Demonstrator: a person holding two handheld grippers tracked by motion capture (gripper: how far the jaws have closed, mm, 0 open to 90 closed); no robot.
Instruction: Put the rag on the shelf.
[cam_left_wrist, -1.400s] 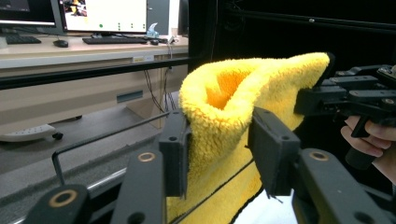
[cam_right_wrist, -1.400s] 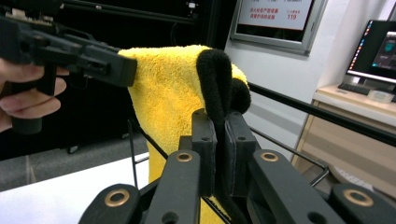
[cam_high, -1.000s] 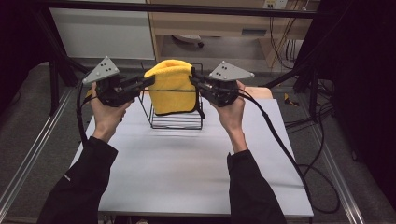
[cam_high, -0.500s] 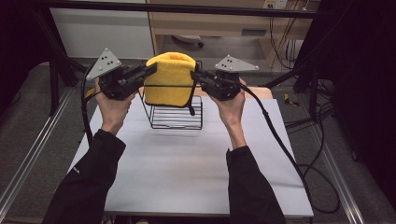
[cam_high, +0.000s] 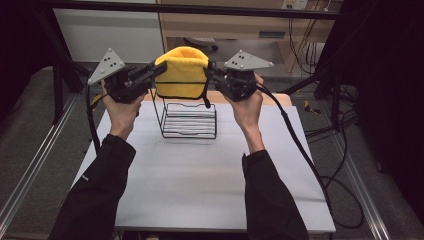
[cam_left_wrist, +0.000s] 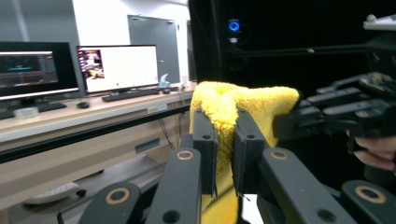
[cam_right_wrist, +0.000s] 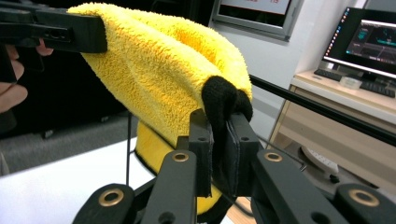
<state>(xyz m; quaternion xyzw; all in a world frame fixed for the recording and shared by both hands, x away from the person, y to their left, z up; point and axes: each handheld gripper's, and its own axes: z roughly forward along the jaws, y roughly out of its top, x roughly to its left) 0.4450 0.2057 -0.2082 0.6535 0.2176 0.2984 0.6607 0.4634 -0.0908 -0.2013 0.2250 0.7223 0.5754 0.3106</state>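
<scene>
Left gripper (cam_high: 159, 70): clamped on the towel's left top edge; in the left gripper view (cam_left_wrist: 224, 154) jaws pinched together with yellow pile between them.
Left hand (cam_high: 120, 102): raised higher than a second ago, forearm stretched out over the table (cam_high: 210, 185).
Towel (cam_high: 182, 75): yellow, folded, hung in the air between both grippers; earlier draped on the rack, now lifted off its top, lower hem above the wires, apparently apart from them, though hard to judge from above.
Towel trim: black edging down the right side, dangling toward the rack.
Rack (cam_high: 189, 120): black wire, upright at the table's far middle, bare on top now, directly under the towel.
Right gripper (cam_high: 210, 71): clamped on the right top corner; in the right gripper view (cam_right_wrist: 219, 154) jaws closed on the black corner of the trim with yellow cloth bunched above.
Right hand (cam_high: 246, 100): risen level with the left, cable (cam_high: 300, 150) trailing off the table's right side.
Change: towel up by steps over the last second, both ends rising together, top edge kept roughly level.
Meaning: likely the lift-off stage done; towel free to be carried or spread, provided both grips hold evenly.
Risk: trim could catch on a rack wire if lowered or swung.
</scene>
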